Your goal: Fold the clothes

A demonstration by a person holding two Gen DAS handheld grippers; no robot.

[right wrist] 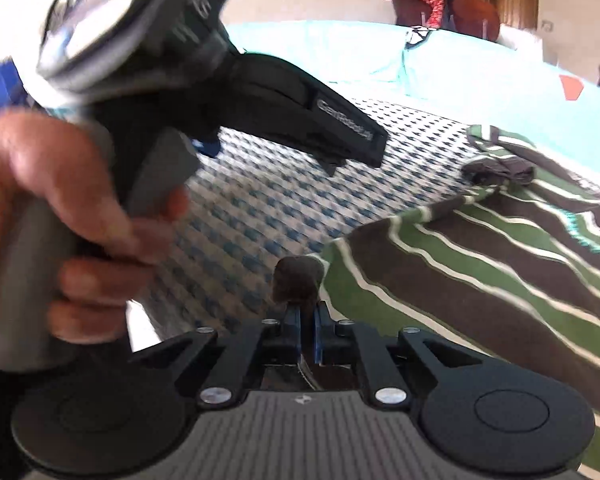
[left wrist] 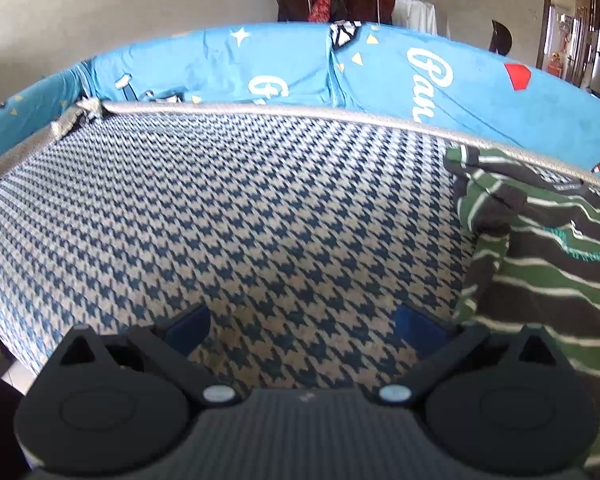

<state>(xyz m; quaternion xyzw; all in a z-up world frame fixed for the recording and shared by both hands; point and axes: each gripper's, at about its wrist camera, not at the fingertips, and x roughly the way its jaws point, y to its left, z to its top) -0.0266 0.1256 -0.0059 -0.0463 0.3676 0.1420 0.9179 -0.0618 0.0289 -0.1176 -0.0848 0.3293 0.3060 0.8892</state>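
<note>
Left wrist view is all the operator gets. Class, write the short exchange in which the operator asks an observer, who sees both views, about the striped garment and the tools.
Operator: My left tool is open over the checked sheet. Is the striped garment held at all?
Observer: Yes. The right tool is shut on a dark bunch of cloth at the garment's near edge.
Operator: And the rest of it?
Observer: It lies spread on the sheet, running away to the right of that tool.
Operator: Who holds my tool?
Observer: A hand grips its handle, and the tool is above the sheet, left of the garment.
</note>
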